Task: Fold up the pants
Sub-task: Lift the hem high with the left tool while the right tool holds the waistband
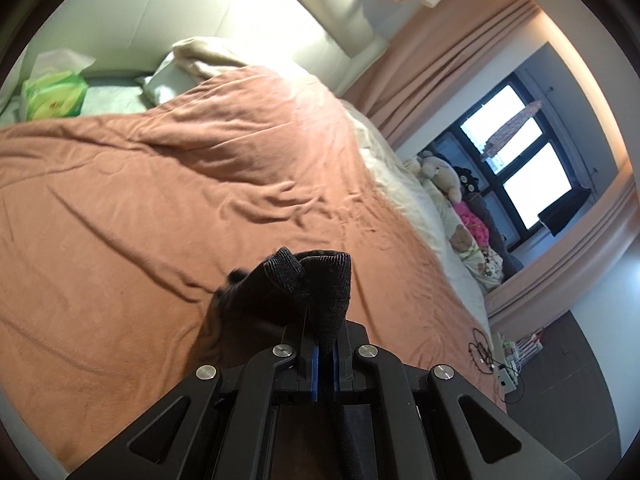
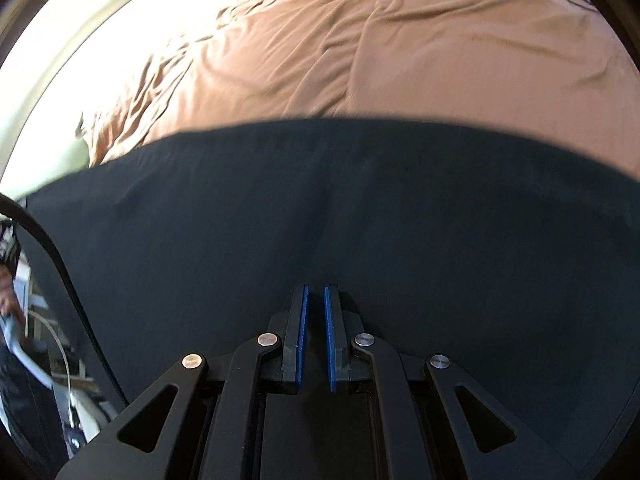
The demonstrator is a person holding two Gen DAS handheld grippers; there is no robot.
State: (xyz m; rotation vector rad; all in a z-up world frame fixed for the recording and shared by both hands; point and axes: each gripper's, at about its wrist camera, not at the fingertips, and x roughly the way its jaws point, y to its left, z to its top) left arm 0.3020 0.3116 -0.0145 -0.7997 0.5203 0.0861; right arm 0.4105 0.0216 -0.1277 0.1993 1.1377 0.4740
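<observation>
The black pants (image 1: pixel 280 292) bunch up above the orange-brown bed cover (image 1: pixel 160 180), and my left gripper (image 1: pixel 326 320) is shut on a folded strip of them that runs down between its blue pads. In the right wrist view the pants (image 2: pixel 320 200) stretch as a wide dark sheet across the lower half, over the bed cover (image 2: pixel 400 60). My right gripper (image 2: pixel 315 292) is over that sheet with its pads almost together. The narrow gap between them is dark, and no fold of cloth shows in it. A seamed edge of the pants (image 2: pixel 68 288) hangs at the left.
Pillows (image 1: pixel 208 56) and a green tissue pack (image 1: pixel 56 96) lie at the head of the bed. Stuffed toys (image 1: pixel 440 172) sit along the window side, under the window (image 1: pixel 520 160). A tangle of cable (image 1: pixel 484 352) lies near the bed's corner. Floor clutter (image 2: pixel 48 360) shows beside the bed.
</observation>
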